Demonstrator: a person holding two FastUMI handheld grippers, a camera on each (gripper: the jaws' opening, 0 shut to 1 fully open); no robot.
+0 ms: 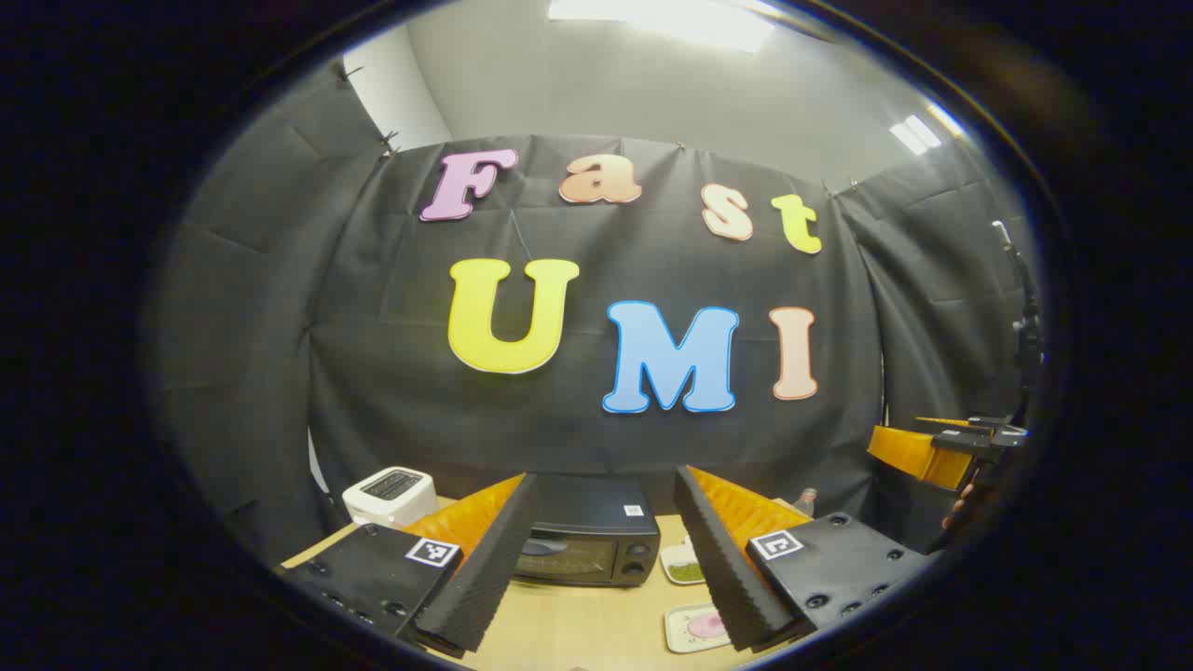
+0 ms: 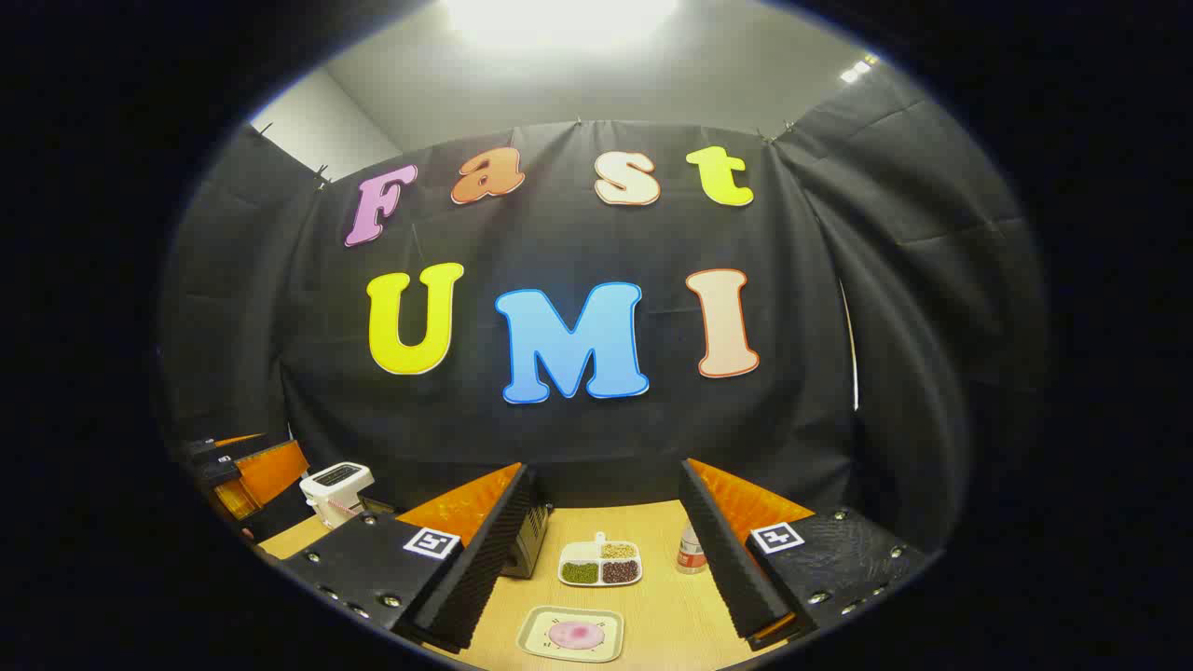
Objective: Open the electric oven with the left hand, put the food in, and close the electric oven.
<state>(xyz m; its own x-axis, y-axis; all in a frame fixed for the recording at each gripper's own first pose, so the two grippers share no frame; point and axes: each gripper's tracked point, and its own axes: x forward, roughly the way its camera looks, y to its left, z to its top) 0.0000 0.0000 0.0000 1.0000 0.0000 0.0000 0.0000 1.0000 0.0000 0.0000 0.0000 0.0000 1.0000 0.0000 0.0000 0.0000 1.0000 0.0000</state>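
While both grippers are held above the wooden table with jaws spread wide and nothing between them, the left gripper faces the electric oven, which sits door shut toward the rear of the table, right of a white toaster. Right of the oven in the left gripper view lie a divided dish and, nearer, a tray. In the right gripper view, the right gripper frames that tray with its pink food, the divided dish behind it, and a small bottle farther right.
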